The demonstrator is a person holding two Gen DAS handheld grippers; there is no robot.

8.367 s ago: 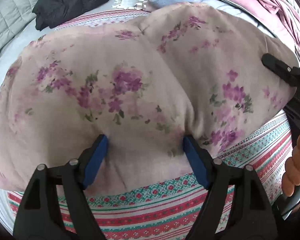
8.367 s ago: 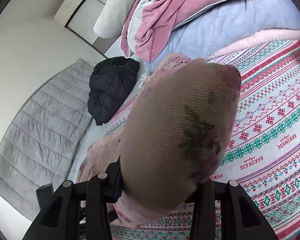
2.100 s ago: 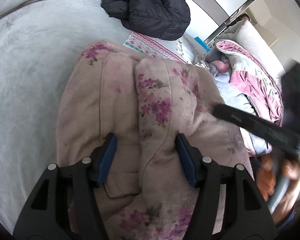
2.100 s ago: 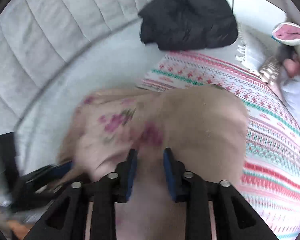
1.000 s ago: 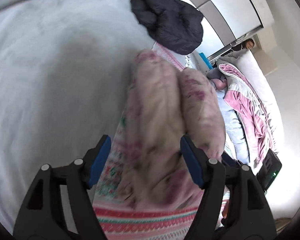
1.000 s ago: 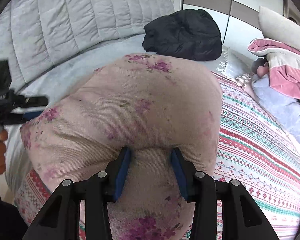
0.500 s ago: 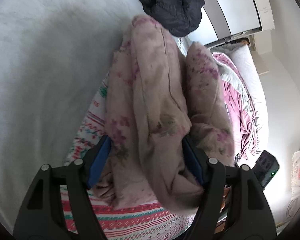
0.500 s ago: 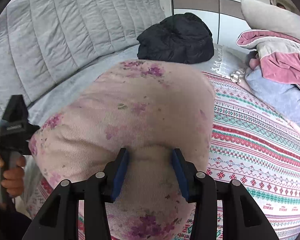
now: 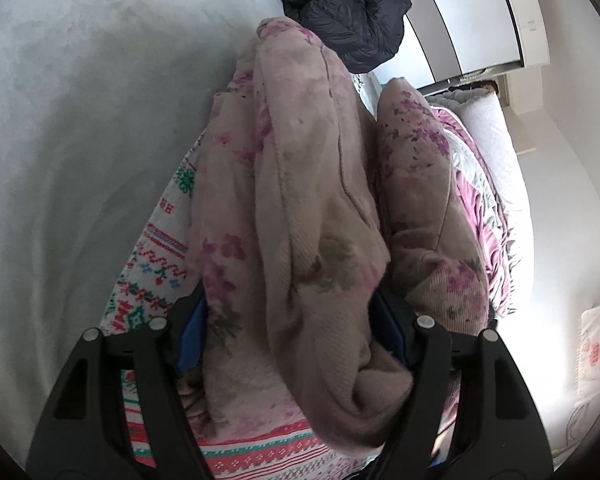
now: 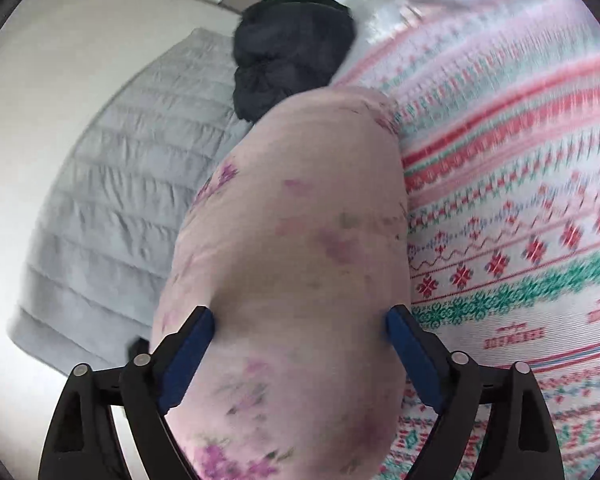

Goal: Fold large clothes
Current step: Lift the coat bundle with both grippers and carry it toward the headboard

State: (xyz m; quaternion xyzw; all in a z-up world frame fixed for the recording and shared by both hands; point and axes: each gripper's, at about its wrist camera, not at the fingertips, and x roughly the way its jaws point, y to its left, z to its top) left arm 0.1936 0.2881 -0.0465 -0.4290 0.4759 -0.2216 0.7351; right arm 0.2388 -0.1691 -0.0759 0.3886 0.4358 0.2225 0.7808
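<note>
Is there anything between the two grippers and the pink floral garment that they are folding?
Nothing visible does. The floral garment already lies bunched between the left gripper pads, and it fills the right gripper, whose jaws are opening.

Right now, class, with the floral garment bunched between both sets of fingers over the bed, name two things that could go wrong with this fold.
1. The right gripper is opening while the floral garment is still between its fingers; that side may slump and undo the fold.
2. The left gripper holds a thick bunch of layers; the fabric could slip or land creased on the patterned blanket.
</note>
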